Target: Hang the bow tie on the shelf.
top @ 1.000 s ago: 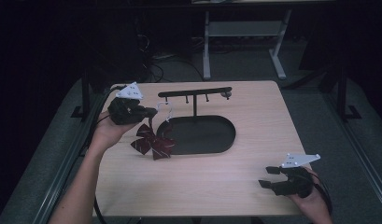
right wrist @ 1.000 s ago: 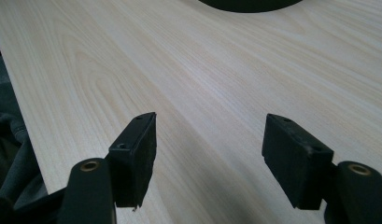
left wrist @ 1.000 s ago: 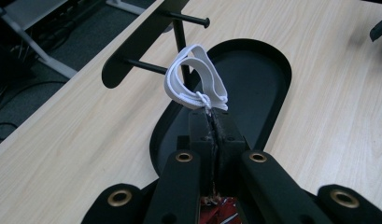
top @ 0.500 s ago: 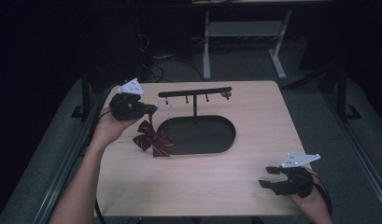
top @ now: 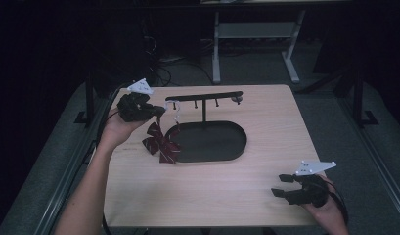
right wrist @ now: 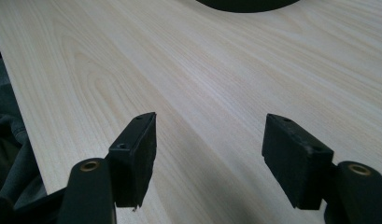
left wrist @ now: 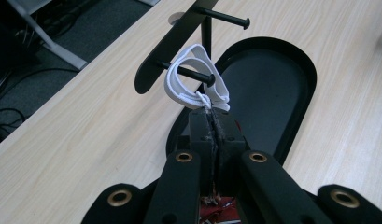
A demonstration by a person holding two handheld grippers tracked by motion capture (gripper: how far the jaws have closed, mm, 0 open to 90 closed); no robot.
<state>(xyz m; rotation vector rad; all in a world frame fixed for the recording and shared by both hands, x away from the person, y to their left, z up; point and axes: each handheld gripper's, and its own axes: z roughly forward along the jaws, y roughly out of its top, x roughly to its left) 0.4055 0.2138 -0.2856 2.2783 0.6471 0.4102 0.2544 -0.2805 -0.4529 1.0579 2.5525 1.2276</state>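
Observation:
A dark red bow (top: 161, 143) hangs from a white elastic loop (top: 175, 105) at the left end of a black peg stand (top: 205, 96). My left gripper (top: 161, 111) is shut on the elastic just below the loop. In the left gripper view the white loop (left wrist: 194, 79) sits around a black peg (left wrist: 188, 72), right above my closed left gripper (left wrist: 212, 116), and a bit of red bow shows beneath the jaws. My right gripper (top: 280, 188) rests open near the table's front right corner. In its own view, the right gripper (right wrist: 209, 144) holds nothing over bare wood.
The stand rises from a black oval base (top: 222, 147) in the middle of the wooden table (top: 266, 112). Further pegs (top: 217, 102) stick out along its bar. A metal frame (top: 256, 34) and cables lie on the dark floor behind.
My left gripper has risen slightly toward the stand's left peg, carrying the bow and its loop along. The right gripper has stayed put.

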